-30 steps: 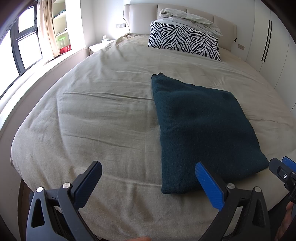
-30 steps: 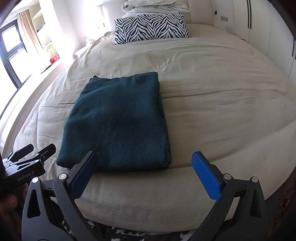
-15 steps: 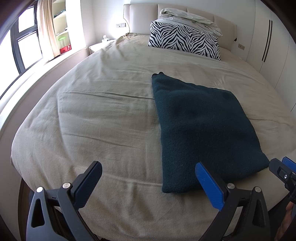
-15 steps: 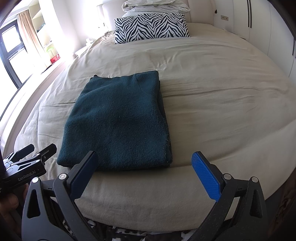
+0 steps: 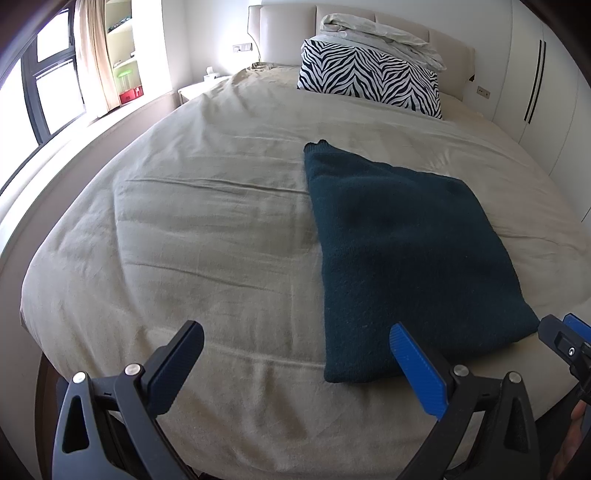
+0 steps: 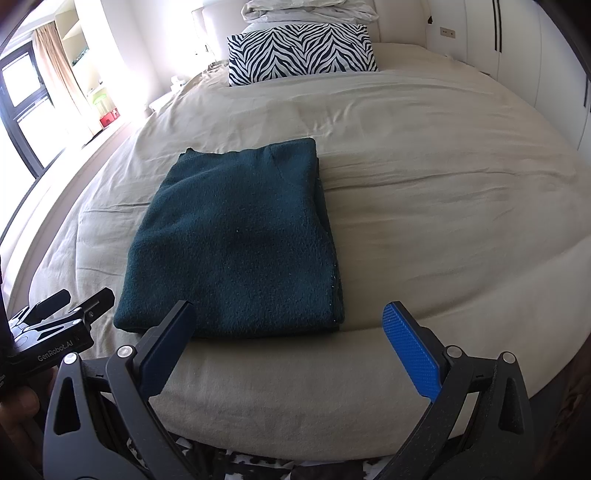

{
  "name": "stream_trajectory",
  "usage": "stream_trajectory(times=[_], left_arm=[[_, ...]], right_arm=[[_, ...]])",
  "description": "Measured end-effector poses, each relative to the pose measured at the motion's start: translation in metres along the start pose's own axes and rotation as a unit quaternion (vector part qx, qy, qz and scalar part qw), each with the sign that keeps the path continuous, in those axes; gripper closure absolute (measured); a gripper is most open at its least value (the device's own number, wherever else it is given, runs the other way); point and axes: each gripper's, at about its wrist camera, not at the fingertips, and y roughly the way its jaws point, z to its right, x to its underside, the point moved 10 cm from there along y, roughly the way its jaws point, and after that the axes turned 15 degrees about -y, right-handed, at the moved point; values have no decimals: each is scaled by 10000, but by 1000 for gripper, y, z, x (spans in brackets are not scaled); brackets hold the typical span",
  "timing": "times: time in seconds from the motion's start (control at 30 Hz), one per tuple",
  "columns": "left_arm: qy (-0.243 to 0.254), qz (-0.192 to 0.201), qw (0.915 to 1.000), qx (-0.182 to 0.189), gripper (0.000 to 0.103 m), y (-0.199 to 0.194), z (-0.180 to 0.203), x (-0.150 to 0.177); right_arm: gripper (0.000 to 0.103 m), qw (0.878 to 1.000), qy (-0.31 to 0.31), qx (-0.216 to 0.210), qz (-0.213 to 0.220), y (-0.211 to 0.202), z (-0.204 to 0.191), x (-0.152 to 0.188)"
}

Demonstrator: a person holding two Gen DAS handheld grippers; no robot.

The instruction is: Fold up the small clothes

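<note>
A dark teal knitted garment [image 5: 402,254] lies folded into a flat rectangle on the beige bed cover [image 5: 207,236], near the bed's front edge. It also shows in the right wrist view [image 6: 240,243]. My left gripper [image 5: 295,343] is open and empty, held just in front of the bed, left of the garment's near corner. My right gripper [image 6: 288,325] is open and empty, at the garment's near edge, not touching it. Each gripper shows at the edge of the other's view: the right one [image 5: 565,339] and the left one [image 6: 59,314].
A zebra-striped pillow [image 5: 369,77] with a pale folded blanket [image 5: 380,33] on top lies at the headboard. A window and curtain [image 5: 92,55] are on the left, white wardrobe doors [image 5: 535,74] on the right. The bed's front edge [image 6: 295,413] is right below the grippers.
</note>
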Motion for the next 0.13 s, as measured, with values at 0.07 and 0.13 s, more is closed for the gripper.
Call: stream_trajectory(times=[0.07,0.13], left_arm=[[51,30,10000,-5,0,0,1,-4],[77,38,10000,-15,0,0,1,-4]], right_arm=[[0,10000,1,-4,0,0,-1,1],[0,10000,6,-6,-2,0,-1,1]])
